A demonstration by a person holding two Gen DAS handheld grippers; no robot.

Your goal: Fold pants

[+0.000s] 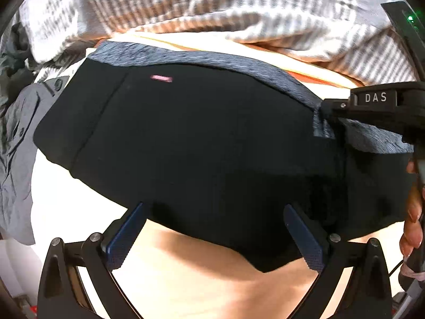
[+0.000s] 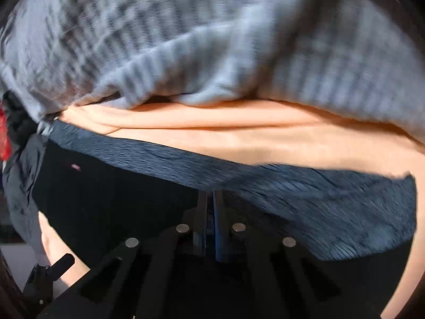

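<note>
1. Pale peach surface carries all items; it shows bare in front of the pants and in a strip behind them.
2. Striped white-and-grey cloth lies bunched across the far side, behind the pants.
3. Black pants lie flat on the surface in a folded block, with the heathered blue-grey waistband along the far edge. A small pink tag sits near the waistband.
4. Grey buttoned garment lies crumpled beside the left end of the pants.
5. Left gripper: jaws spread wide, holding nothing. Both fingertips sit at the near edge of the pants; contact cannot be confirmed.
6. Right gripper: jaws closed tight on the waistband at the right end of the pants.
</note>
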